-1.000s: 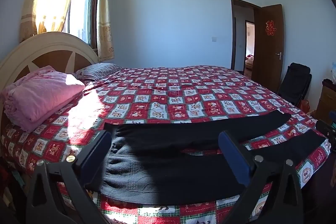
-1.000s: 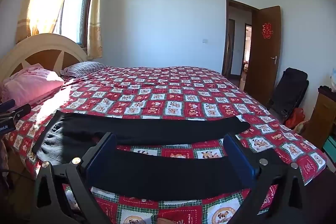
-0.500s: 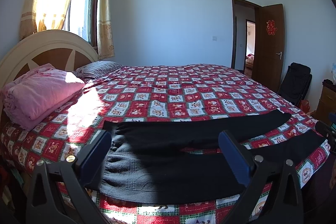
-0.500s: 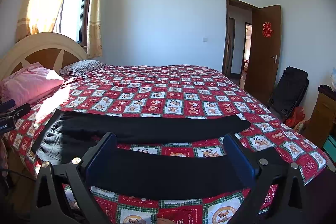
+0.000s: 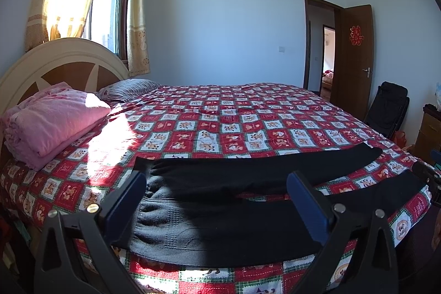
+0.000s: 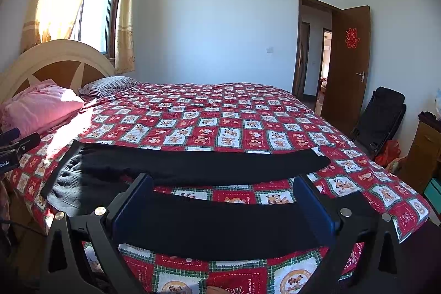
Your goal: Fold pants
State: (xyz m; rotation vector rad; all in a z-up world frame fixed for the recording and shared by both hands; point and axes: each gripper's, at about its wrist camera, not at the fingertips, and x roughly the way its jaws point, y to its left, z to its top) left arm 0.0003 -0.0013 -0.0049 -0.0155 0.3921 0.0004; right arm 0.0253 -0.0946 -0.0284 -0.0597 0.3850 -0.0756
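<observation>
- The black pants [image 5: 220, 211] were laid out flat along the near edge of the bed [image 5: 248, 123], waistband toward the headboard [image 5: 63, 65], both legs running off toward the foot end with a strip of the red checkered bedspread showing between them.
- The left claw [image 5: 216, 204] hung over the waist and seat part, wide open, nothing in it. From where I stood it looked clear of the cloth, not touching.
- The right claw [image 6: 223, 207] was just as wide open and empty, lined up over the near leg [image 6: 220, 225], about mid-leg.
- Handling, my guess: thin stretchy knit, leggings-type stuff. Light, totally limp, no stiffness. It'd sag and droop the second you lifted it, and it would probably drag a bit on that cotton bedspread rather than slide.
- Nothing fragile about it, so a firm pinch seemed fine. Bigger worry was grabbing only the top layer, or catching the bedspread along with it.
- Where I'd have grabbed: left claw on the near edge of the waistband, where the knit looked thicker and ribbed; right claw on the near leg close to the cuff end. Then carry the near leg over onto the far leg [image 6: 193, 164].
- The pink blanket [image 5: 52, 123] and striped pillow [image 5: 129, 90] by the headboard were well out of the way.
</observation>
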